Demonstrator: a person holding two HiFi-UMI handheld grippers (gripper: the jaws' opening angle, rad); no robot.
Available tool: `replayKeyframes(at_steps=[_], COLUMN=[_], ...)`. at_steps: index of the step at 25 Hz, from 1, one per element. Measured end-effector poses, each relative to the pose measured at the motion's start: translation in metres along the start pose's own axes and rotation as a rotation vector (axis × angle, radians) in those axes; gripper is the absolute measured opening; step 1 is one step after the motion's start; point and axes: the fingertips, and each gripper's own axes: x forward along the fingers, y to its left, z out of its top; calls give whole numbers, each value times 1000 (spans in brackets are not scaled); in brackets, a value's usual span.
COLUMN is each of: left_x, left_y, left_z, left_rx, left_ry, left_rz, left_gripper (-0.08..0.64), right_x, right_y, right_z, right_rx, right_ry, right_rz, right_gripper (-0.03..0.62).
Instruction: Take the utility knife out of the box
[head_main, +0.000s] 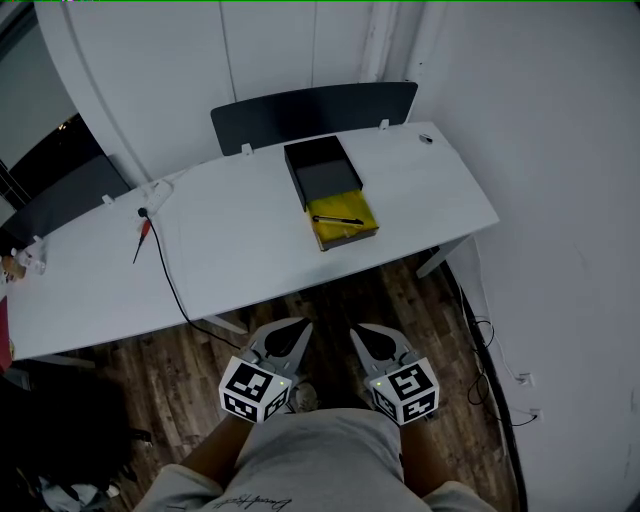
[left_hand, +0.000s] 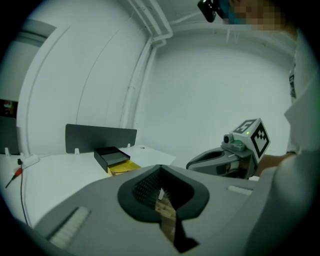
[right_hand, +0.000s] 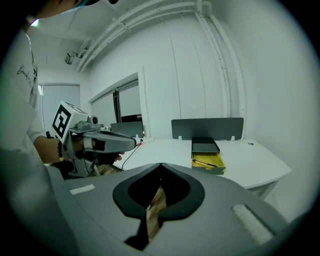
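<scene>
The box (head_main: 320, 168) sits on the bench (head_main: 250, 255), right of its middle and toward the far edge, just before the panel (head_main: 315, 110) that stands along the back. Its tray (head_main: 350, 232) sticks out toward the near edge, and the knife (head_main: 337, 219) lies crosswise in it. Well left of the box, a cable (head_main: 166, 265) crosses the bench and drops over the near edge. Before the bench, over the floor (head_main: 180, 370), the left gripper (head_main: 298, 327) hangs beside the right gripper (head_main: 358, 331).

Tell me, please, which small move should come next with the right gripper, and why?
Probably carry the right gripper forward toward the box and open it on the way. It and the left gripper hang short of the table, jaws together and empty, while the utility knife lies exposed in the yellow tray.
</scene>
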Motion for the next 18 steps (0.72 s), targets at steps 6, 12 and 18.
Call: replayKeyframes(at_steps=[6, 12, 18], left_x=[-3, 0, 6], left_y=[6, 14, 23], left_z=[-1, 1, 6], left_rx=[-10, -7, -7], left_ry=[-1, -5, -10], left_rz=[-8, -11, -5], left_gripper=[2, 0, 0], right_x=[5, 13, 21], right_y=[5, 2, -6], right_z=[5, 9, 17], right_rx=[-11, -22, -26], right_ry=[6, 10, 0], right_rz=[0, 5, 7], right_gripper=[15, 15, 15])
